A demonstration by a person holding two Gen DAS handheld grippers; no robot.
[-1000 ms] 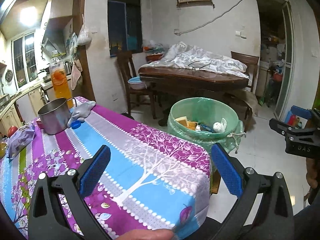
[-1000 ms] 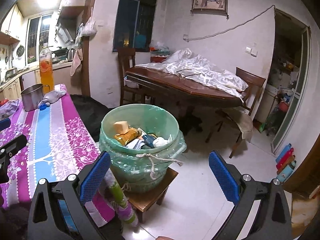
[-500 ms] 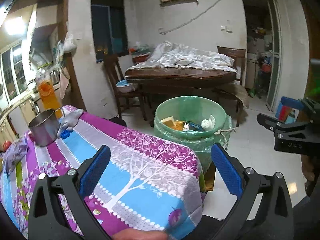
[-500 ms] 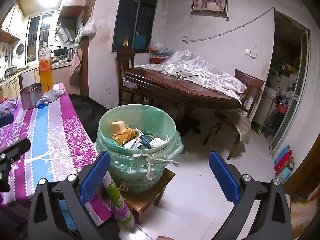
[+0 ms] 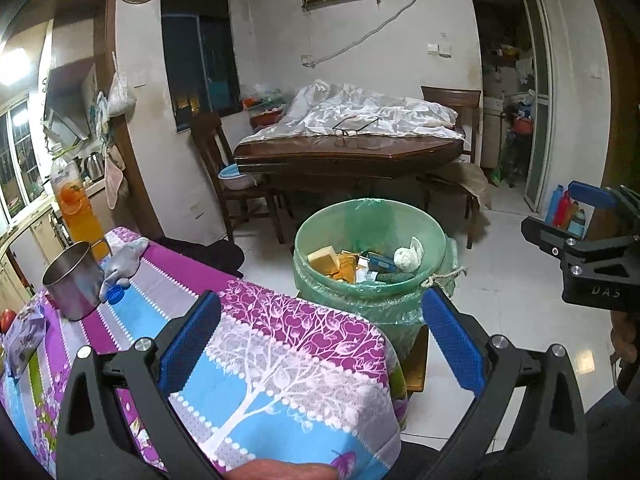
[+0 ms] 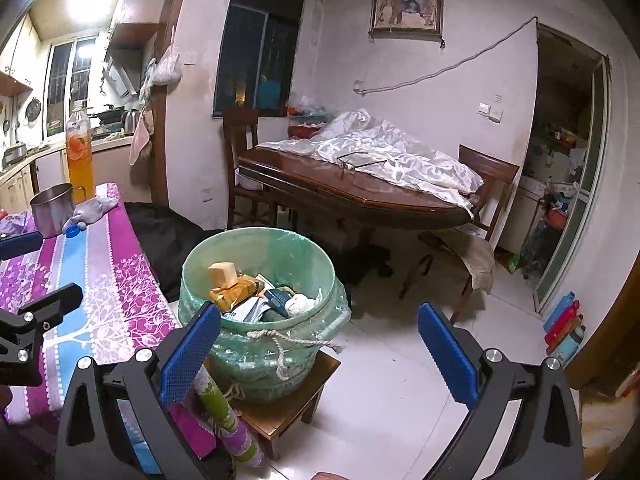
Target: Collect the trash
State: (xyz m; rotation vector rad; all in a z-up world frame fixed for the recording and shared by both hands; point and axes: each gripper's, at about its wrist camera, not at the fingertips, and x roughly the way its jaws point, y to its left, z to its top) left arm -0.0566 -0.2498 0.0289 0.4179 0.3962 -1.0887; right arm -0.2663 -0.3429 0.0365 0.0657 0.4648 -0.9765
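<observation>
A green-lined trash bin [image 5: 370, 220] [image 6: 256, 256] stands on a low wooden stool beside the table corner, holding boxes, wrappers and a wad of paper. My left gripper [image 5: 320, 338] hangs open and empty over the near end of the patterned tablecloth [image 5: 248, 344], short of the bin. Open and empty too, my right gripper [image 6: 318, 344] hovers over the floor just right of the bin's front. The right gripper [image 5: 580, 232] also shows at the right edge of the left wrist view. At the table's far end lie a blue bottle cap [image 5: 116, 292] and a crumpled grey cloth [image 5: 126, 254].
A steel mug [image 5: 74, 280], an orange drink bottle [image 5: 76, 204] and a snack packet [image 5: 24, 334] stand at the table's far end. Beyond the bin are a wooden dining table [image 6: 352, 192] with a white sheet, and chairs. Coloured bottles [image 6: 564, 328] stand by the right doorway.
The left gripper has drifted right and slightly forward, bringing the bin nearer the view's middle. The right gripper barely moved. Both stayed open and empty.
</observation>
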